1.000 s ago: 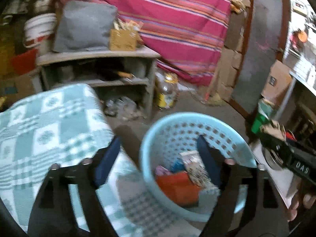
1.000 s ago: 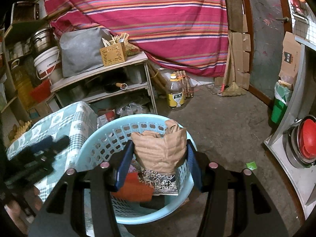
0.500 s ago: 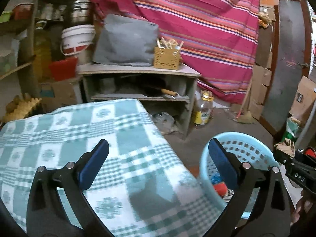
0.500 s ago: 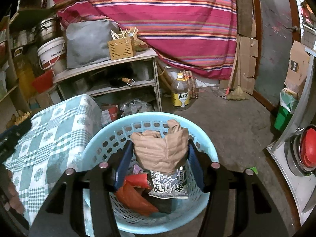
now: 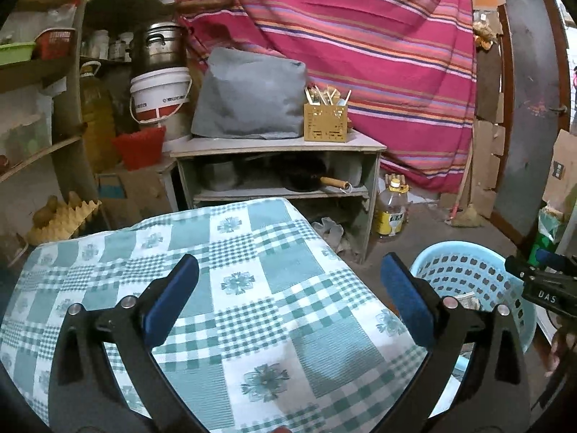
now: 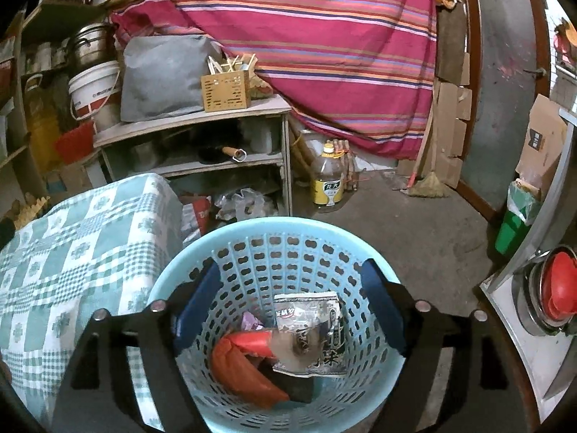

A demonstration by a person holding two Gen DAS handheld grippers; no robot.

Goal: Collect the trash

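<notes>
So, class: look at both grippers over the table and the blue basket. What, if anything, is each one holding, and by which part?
Nothing is held. The left gripper stands open over the checked tablecloth; the right gripper, jaws just opened, is empty above the blue basket.

From the left wrist we look forward and slightly down over the checked tablecloth, close beneath us, toward the far shelf unit. From the right wrist we look more steeply down into the blue basket, very near. Both views share the cloth, basket, shelf unit and striped curtain.
</notes>
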